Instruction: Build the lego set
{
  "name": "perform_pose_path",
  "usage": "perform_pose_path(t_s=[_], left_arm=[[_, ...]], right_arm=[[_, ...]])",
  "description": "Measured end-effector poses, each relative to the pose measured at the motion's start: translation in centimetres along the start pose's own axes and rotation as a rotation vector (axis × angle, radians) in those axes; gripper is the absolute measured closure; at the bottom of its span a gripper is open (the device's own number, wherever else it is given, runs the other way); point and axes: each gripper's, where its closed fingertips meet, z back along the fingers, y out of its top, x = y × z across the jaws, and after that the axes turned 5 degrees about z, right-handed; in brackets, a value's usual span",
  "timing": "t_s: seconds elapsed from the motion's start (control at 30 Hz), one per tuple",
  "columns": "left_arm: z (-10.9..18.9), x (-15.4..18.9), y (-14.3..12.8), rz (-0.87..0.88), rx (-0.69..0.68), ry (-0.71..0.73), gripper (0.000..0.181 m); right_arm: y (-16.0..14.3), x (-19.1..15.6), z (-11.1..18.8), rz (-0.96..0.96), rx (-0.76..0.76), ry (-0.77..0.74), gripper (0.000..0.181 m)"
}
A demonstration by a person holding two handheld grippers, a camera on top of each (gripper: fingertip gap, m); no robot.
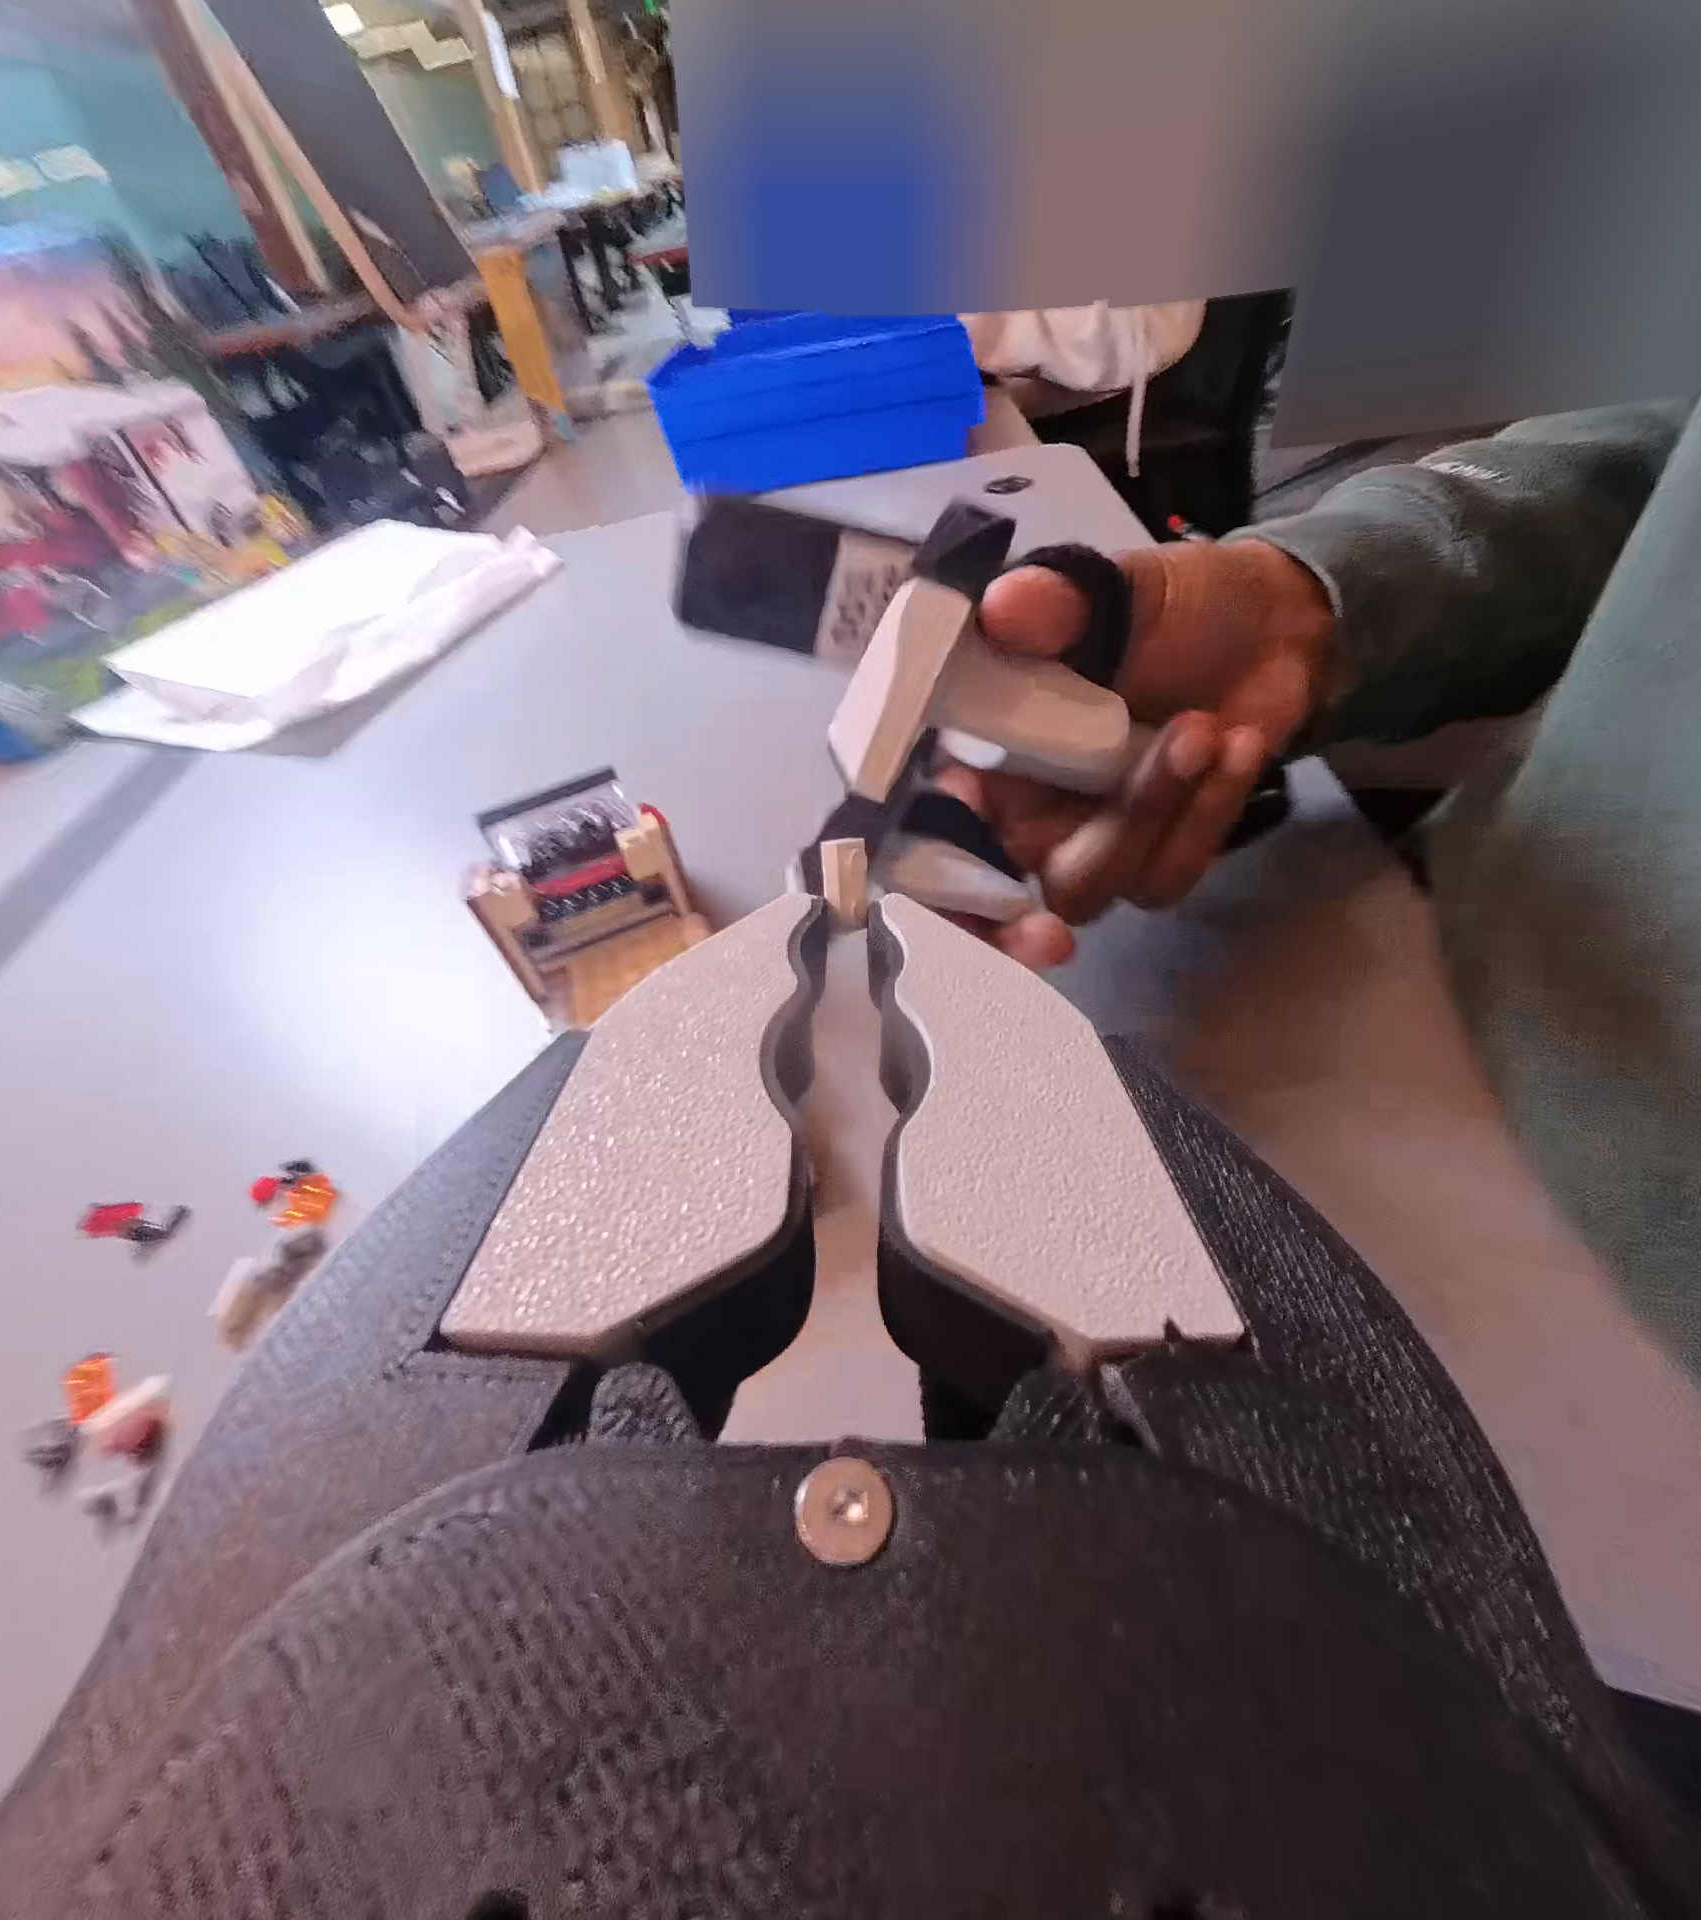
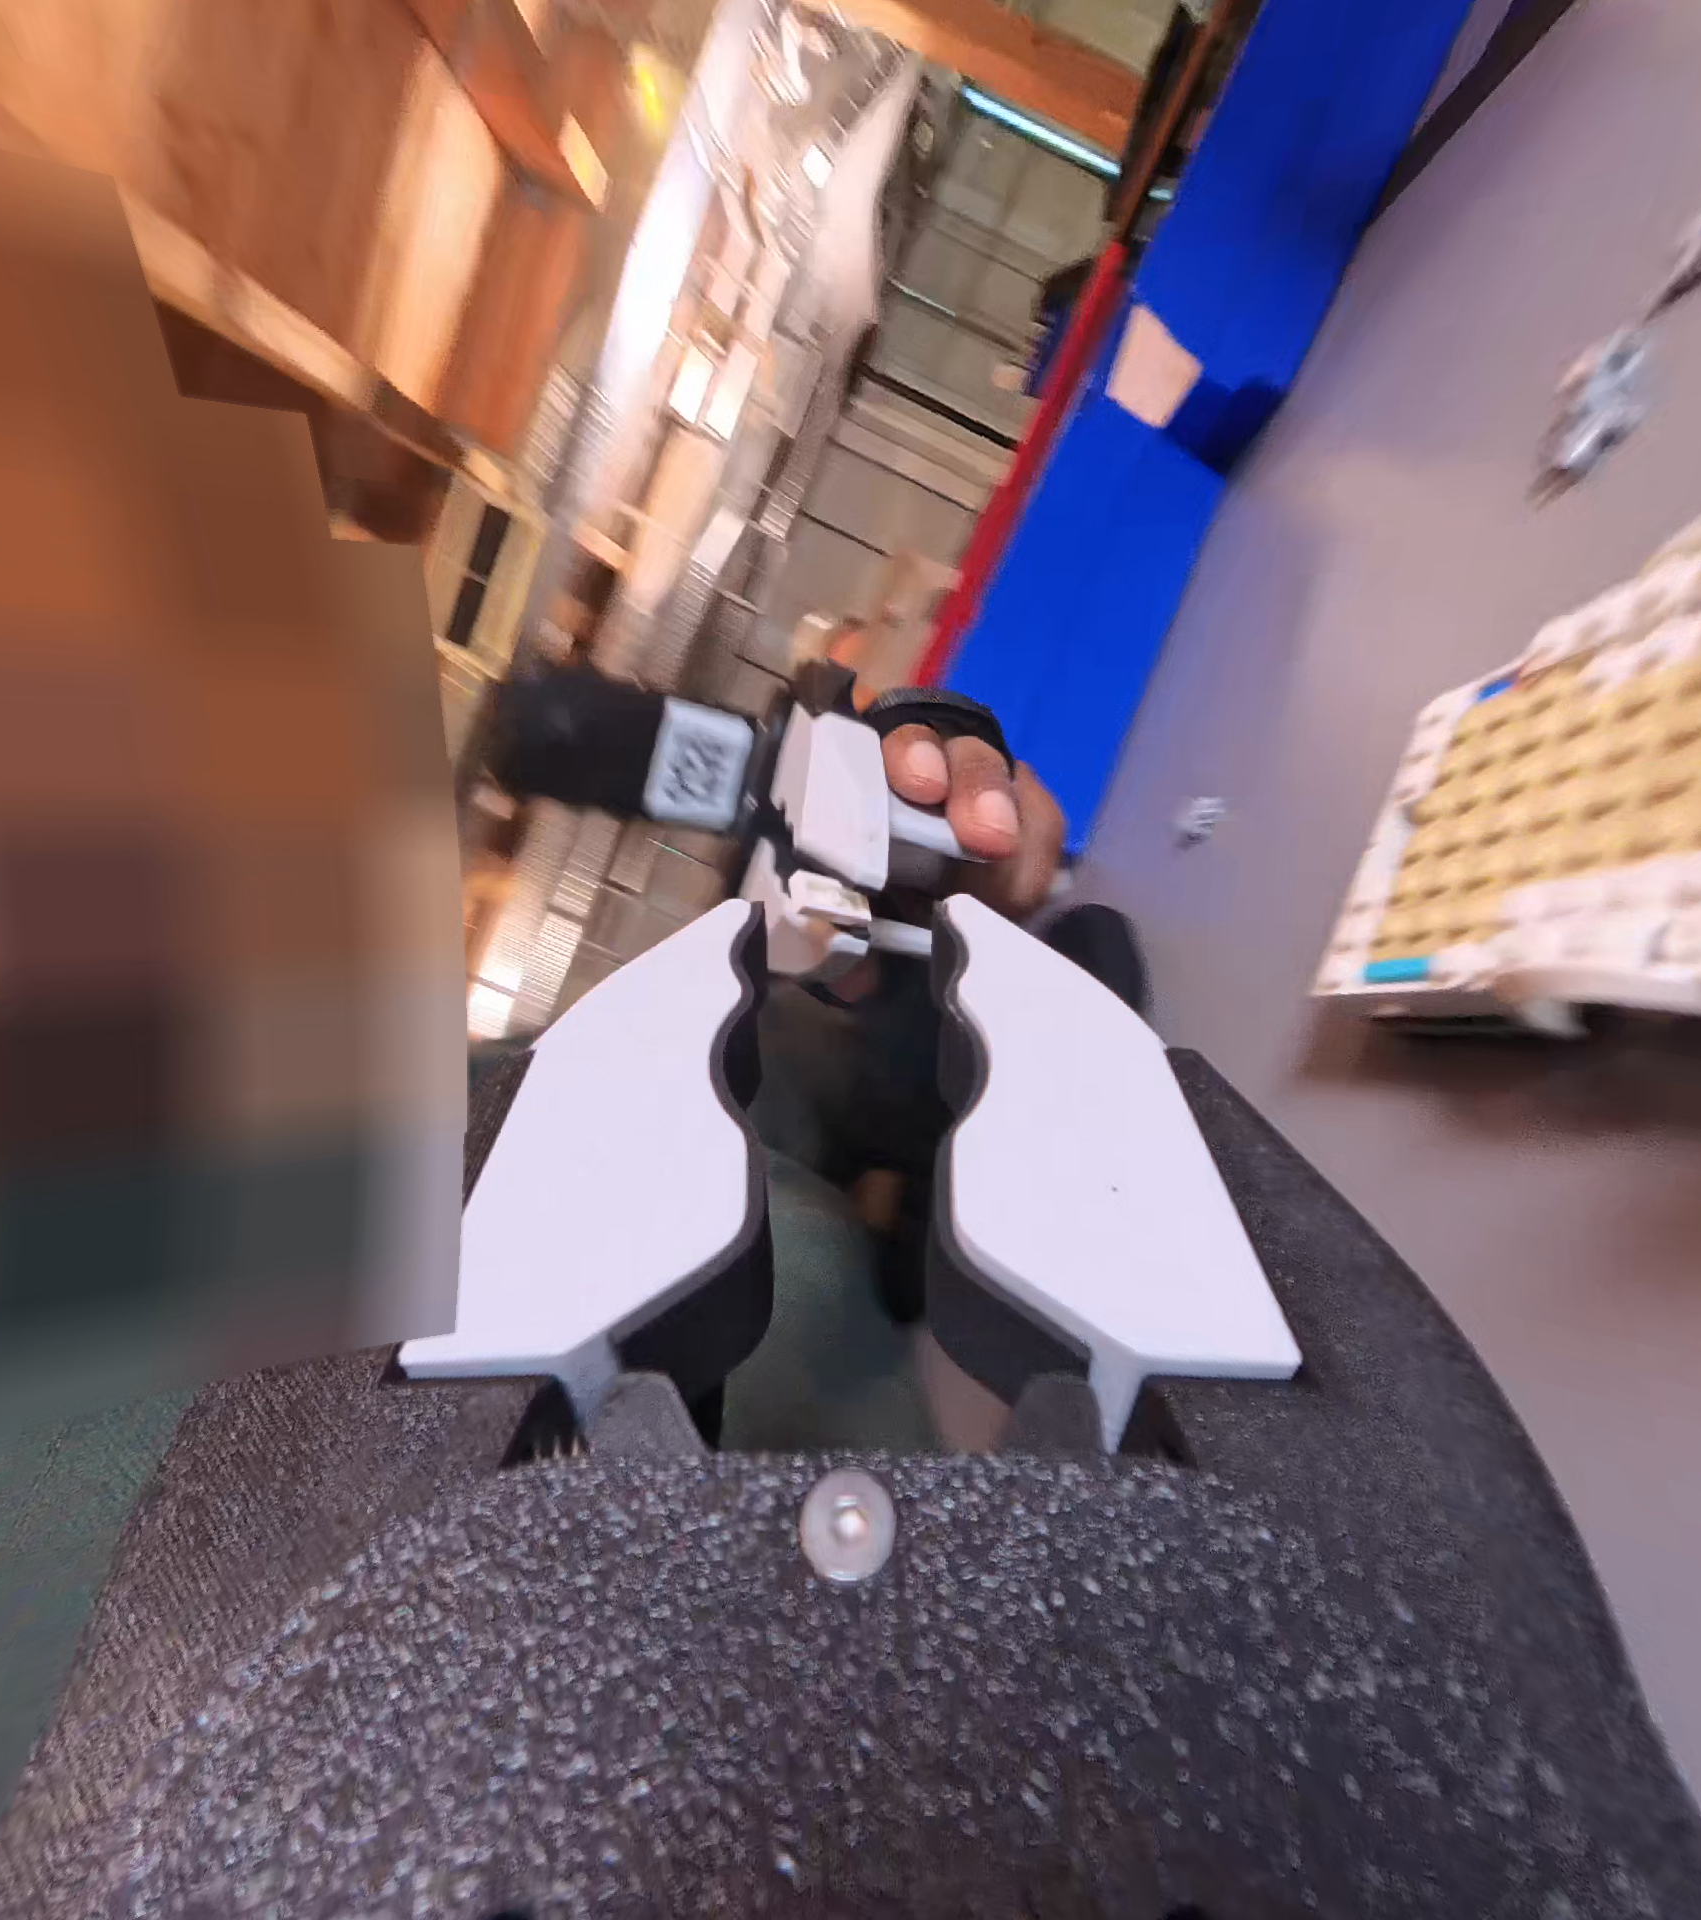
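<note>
Left gripper (image 1: 846, 914) is showing pebbly light-grey fingers on a woven-looking black body, and it's pinching a tan lego piece (image 1: 844, 878). The table (image 1: 306, 935) is looking plain grey, the half-built model (image 1: 581, 883) is sporting tan, red and black, loose pieces (image 1: 295, 1195) are glowing orange and red, and the bin (image 1: 815, 400) is looking bright blue.

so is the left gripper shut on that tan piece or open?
Shut on it. The left gripper pinches the small tan lego piece between its fingertips, leaving only a narrow gap.
</note>
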Motion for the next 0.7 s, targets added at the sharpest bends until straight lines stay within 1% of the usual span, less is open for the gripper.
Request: perform_pose_path(t_s=[0.03, 0.1, 0.2, 0.27, 0.33, 0.43, 0.57, 0.63, 0.7], left_arm=[[-0.1, 0.0, -0.3, 0.056, -0.018, -0.026, 0.174], [-0.3, 0.6, -1.1, 0.194, -0.065, -0.130, 0.174], [-0.7, 1.2, -2.4, 0.348, -0.137, -0.225, 0.174], [-1.0, 1.5, -3.0, 0.401, -0.185, -0.253, 0.174], [-1.1, 1.9, -3.7, 0.436, -0.234, -0.277, 0.174], [-1.2, 2.5, -4.6, 0.456, -0.304, -0.296, 0.174], [-1.3, 3.0, -5.1, 0.476, -0.344, -0.320, 0.174], [-1.2, 3.0, -5.2, 0.475, -0.353, -0.318, 0.174], [-1.2, 3.3, -5.4, 0.475, -0.369, -0.329, 0.174]], right_arm=[[-0.1, 0.2, 0.2, 0.123, -0.050, -0.075, 0.151], [-0.2, 0.2, 0.7, 0.417, -0.169, -0.218, 0.154], [-0.3, 0.2, 1.2, 0.838, -0.378, -0.355, 0.158], [-1.1, 0.8, 1.6, 1.096, -0.561, -0.403, 0.158], [-2.1, 1.4, 1.7, 1.301, -0.706, -0.390, 0.159], [-2.9, 2.5, 1.7, 1.447, -0.859, -0.376, 0.160], [-4.1, 3.2, 1.6, 1.516, -0.996, -0.319, 0.162], [-4.5, 3.7, 1.6, 1.544, -1.047, -0.309, 0.165], [-4.6, 3.9, 1.5, 1.562, -1.060, -0.306, 0.172]])
